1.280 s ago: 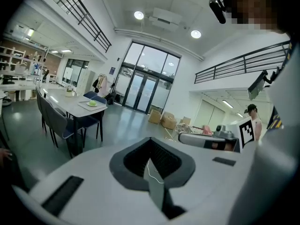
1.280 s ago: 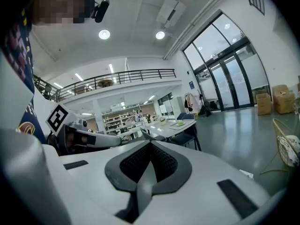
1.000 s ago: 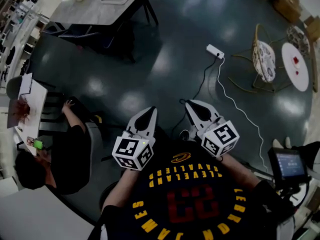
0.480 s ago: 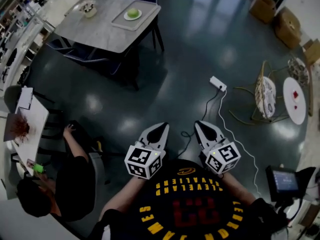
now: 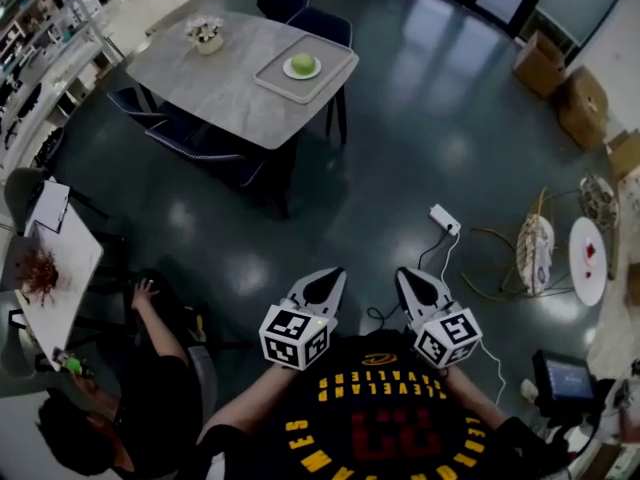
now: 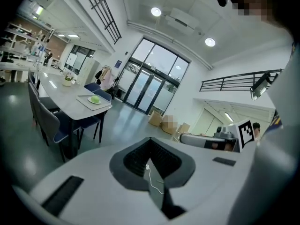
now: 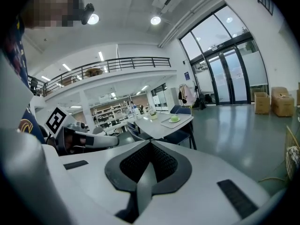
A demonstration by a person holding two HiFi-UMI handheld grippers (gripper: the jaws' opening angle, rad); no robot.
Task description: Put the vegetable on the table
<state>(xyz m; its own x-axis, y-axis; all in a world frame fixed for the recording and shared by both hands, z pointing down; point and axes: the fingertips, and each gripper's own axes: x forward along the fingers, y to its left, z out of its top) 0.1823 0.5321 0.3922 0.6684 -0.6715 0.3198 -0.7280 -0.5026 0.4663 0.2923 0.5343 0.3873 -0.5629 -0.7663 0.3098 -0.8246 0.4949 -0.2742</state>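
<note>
Looking down past my two tools, I see the left gripper (image 5: 330, 278) and the right gripper (image 5: 405, 276) side by side at the near edge, both pointing far. Each has its jaws pressed together, pad against pad, with nothing held.

The vegetable (image 5: 303, 63), round and green, sits on a small plate (image 5: 302, 75). The plate is on a tray (image 5: 335, 56) at the far right end of the table (image 5: 215, 78), well apart from both grippers. A flower pot (image 5: 207, 34) stands at the table's far left end.

Between me and the table lies a stretch of glossy dark floor (image 5: 330, 198). Blue chairs (image 5: 165, 128) are tucked in along the table's left side, and two more chairs (image 5: 300, 3) stand beyond it.

A white power strip (image 5: 444, 219) lies on the floor to the right of that stretch, its cable (image 5: 440, 258) trailing near towards the right gripper. Further right are a wicker chair (image 5: 530, 253) and a round white stand (image 5: 587, 258), with cardboard boxes (image 5: 560, 83) far right.

Near left, a seated person (image 5: 150, 398) is at a white desk (image 5: 55, 278).
</note>
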